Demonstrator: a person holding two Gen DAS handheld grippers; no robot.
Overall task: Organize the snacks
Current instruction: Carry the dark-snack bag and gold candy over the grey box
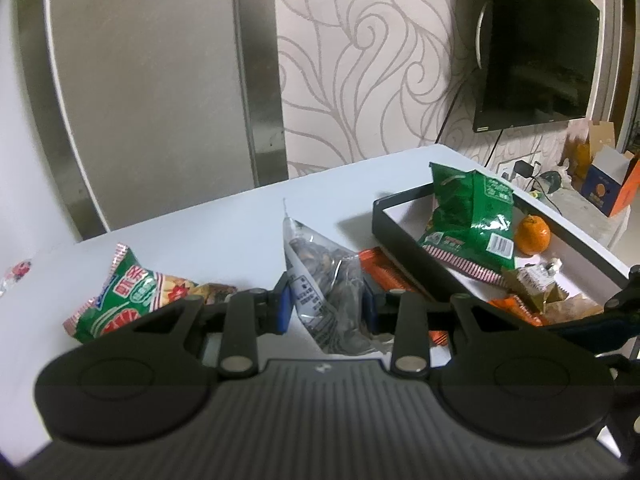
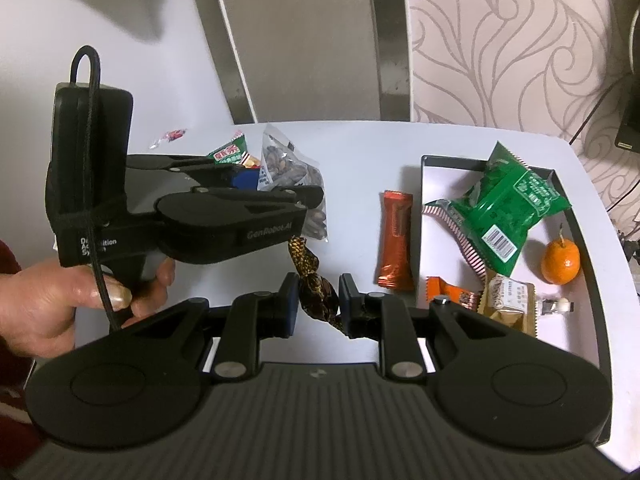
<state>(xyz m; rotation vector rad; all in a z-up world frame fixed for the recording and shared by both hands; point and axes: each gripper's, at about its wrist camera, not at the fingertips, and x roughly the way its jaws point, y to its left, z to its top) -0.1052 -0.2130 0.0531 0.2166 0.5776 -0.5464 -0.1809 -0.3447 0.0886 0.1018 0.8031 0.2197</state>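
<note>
My left gripper (image 1: 326,310) is shut on a clear bag of sunflower seeds (image 1: 328,280) on the white table; it shows in the right wrist view (image 2: 276,178) with the bag (image 2: 288,168). My right gripper (image 2: 319,304) is shut on a brown patterned wrapped candy (image 2: 316,288), held just left of the black tray (image 2: 596,280). The tray holds a green snack bag (image 2: 508,204), an orange fruit (image 2: 560,262), and small packets (image 2: 508,300). An orange bar (image 2: 396,240) lies on the table beside the tray.
A green and red snack bag (image 1: 120,300) lies left of the seeds. A small red candy (image 2: 172,136) sits at the table's far left. A wall-mounted TV (image 1: 536,48) and boxes (image 1: 608,184) are at the right beyond the table.
</note>
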